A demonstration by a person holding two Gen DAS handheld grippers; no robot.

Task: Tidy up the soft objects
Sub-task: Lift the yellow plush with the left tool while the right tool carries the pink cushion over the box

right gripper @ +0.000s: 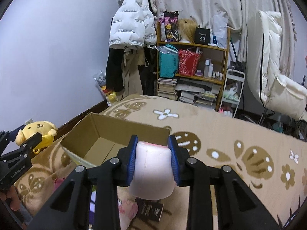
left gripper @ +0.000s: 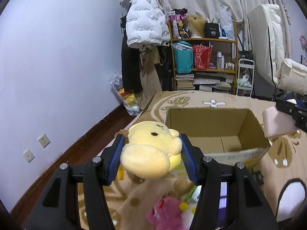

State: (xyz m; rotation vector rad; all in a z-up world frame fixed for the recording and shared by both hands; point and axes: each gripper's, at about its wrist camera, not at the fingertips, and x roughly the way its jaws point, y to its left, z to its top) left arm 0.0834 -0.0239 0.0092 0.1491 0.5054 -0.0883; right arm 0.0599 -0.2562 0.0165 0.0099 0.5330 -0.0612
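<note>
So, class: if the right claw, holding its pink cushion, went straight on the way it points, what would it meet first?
Probably the cardboard box: the right claw and its pink cushion point down toward the box's near right rim, though depth is unclear.

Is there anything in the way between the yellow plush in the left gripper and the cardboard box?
Nothing visible. The plush hangs clamped between the left gripper's fingers just short of the box, whose top is open and whose floor looks bare.

Open box (left gripper: pixel 214 128) on blanket (left gripper: pixel 239 99)
</note>
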